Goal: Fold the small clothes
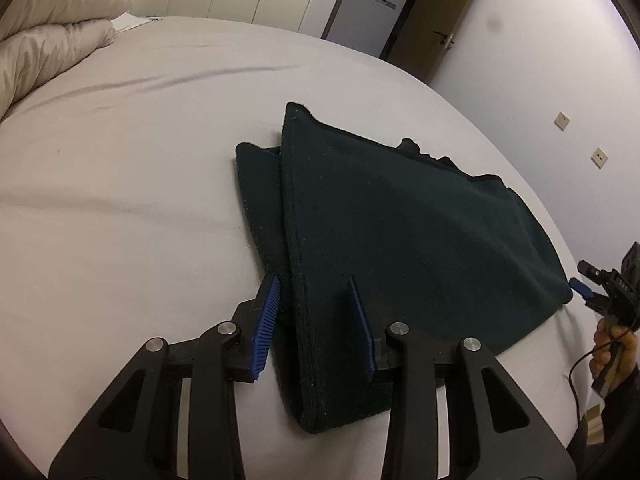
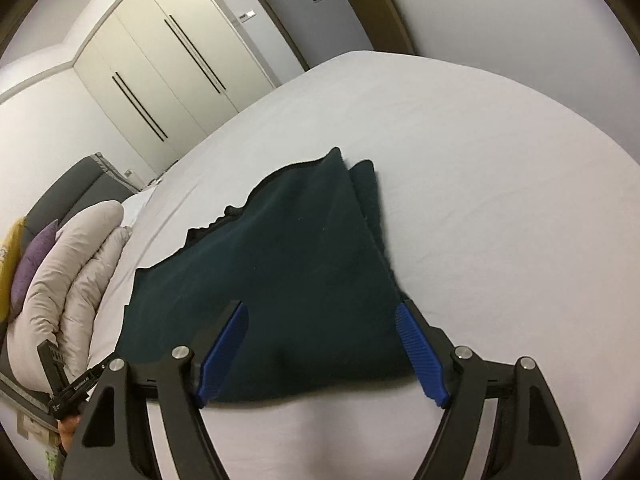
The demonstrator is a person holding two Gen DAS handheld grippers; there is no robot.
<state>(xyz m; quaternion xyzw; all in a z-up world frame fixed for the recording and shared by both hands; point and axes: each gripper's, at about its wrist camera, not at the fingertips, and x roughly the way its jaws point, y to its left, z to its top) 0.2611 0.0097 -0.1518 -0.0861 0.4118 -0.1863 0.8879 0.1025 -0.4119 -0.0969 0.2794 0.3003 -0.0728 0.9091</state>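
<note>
A dark green garment (image 1: pixel 400 240) is lying folded on the bed (image 1: pixel 120 200), which is covered with a pale grey sheet; the cloth is sitting in several stacked layers, with one pointed corner reaching away toward the far side and a narrower layer showing beneath its left edge in the left wrist view. The left hand-held gripper (image 1: pixel 316 320) is hovering over the near folded edge of the garment with its blue fingers (image 1: pixel 266 320) spread apart, one finger lying at the outer edge of the cloth and the other over its top surface, gripping nothing. The right hand-held gripper (image 2: pixel 324 352) is likewise standing with its blue pads (image 2: pixel 420 352) wide apart, straddling the near portion of the garment (image 2: pixel 288 260), and it too is clamping nothing; whether its pads are touching the cloth cannot be told. In the left wrist view the right hand-held gripper (image 1: pixel 588 288) is showing at the far right edge, just beside the garment's corner. A folded beige duvet (image 1: pixel 52 32) is resting at the head of the bed, cream wardrobe doors (image 2: pixel 160 72) are standing behind, and purple and yellow cushions (image 2: pixel 32 260) are leaning near the duvet (image 2: pixel 68 280).
</note>
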